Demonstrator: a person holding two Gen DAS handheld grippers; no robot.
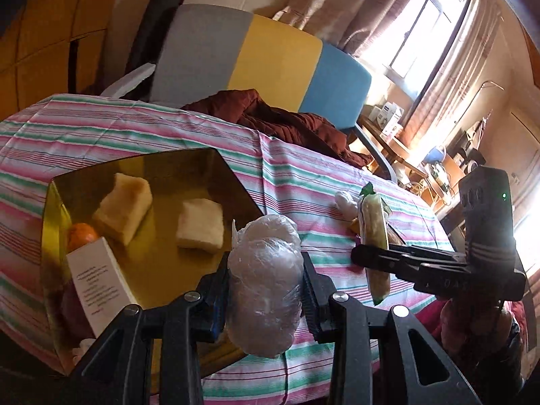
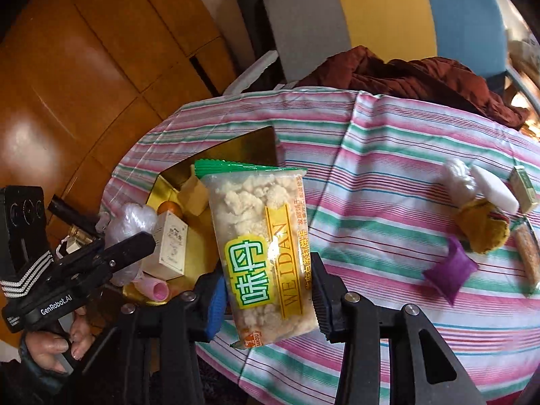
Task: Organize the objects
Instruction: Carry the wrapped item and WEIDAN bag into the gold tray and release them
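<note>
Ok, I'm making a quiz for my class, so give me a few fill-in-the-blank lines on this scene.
1. The left gripper is shut on a bundle wrapped in clear ____.
2. The right gripper holds a snack packet with a ____ top edge.
3. The white box stands in the ____ tray.

Missing words: plastic; green; gold

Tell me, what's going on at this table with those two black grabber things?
A person is tidying loose items into a gold tray on a striped tablecloth, using a hand-held gripper in each hand. The left gripper is clamped on a clear plastic-wrapped bundle at the tray's near edge. The right gripper holds a green-topped snack packet in the air beside the tray. A purple pouch and a few other items lie on the cloth outside the tray.
</note>
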